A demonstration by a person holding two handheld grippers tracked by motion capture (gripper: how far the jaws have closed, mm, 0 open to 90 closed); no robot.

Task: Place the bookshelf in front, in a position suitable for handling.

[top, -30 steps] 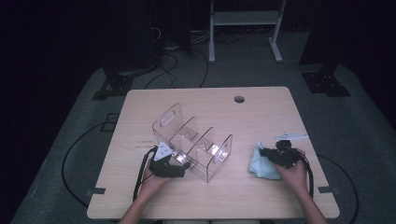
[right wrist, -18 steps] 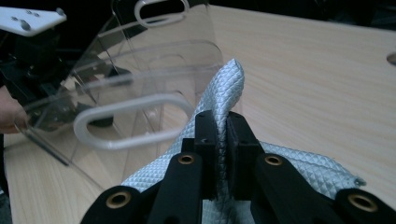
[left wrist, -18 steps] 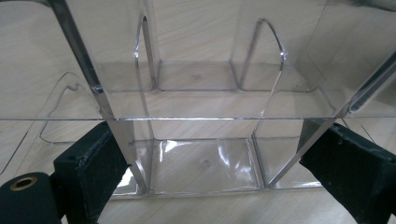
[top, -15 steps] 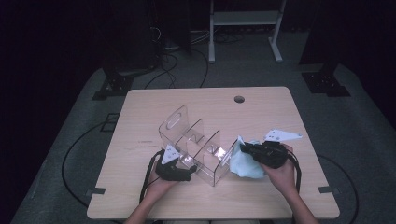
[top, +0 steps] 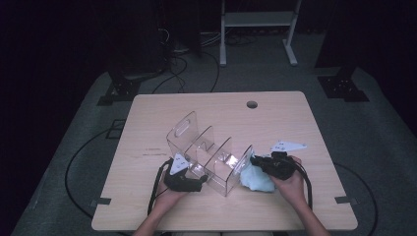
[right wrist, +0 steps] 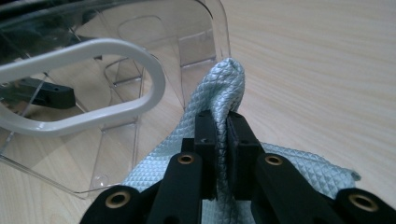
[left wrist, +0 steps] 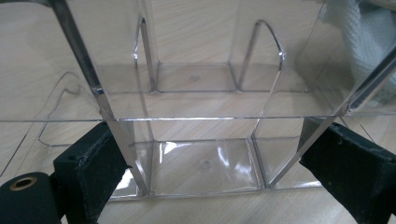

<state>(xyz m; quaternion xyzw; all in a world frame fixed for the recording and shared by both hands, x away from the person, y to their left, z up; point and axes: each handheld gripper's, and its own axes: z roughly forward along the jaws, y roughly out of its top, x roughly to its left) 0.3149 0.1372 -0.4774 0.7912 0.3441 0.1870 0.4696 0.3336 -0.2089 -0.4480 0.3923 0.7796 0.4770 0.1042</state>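
A clear acrylic organizer (top: 206, 152) with several compartments lies in the middle of the wooden table (top: 162, 113). My left gripper (top: 200, 179) is at its near left side. In the left gripper view the black jaws stand against the outer walls of the organizer (left wrist: 201, 93), one on each side, with the left gripper (left wrist: 219, 168) shut across it. My right gripper (top: 255, 160) is at the organizer's right end, shut on a light blue textured cloth (top: 255, 179). A fold of the cloth (right wrist: 224, 88) sticks up past the right gripper (right wrist: 222, 123) and touches the organizer's end wall (right wrist: 205, 42).
A round cable hole (top: 252, 104) sits near the table's far edge. Bare tabletop runs behind and to the left of the organizer. A white metal frame (top: 255, 19) and cables (top: 177, 54) are on the floor beyond the table.
My right gripper has carried the cloth leftward, from the table's right side up to the organizer's right end. The left hand has stayed almost still at the organizer.
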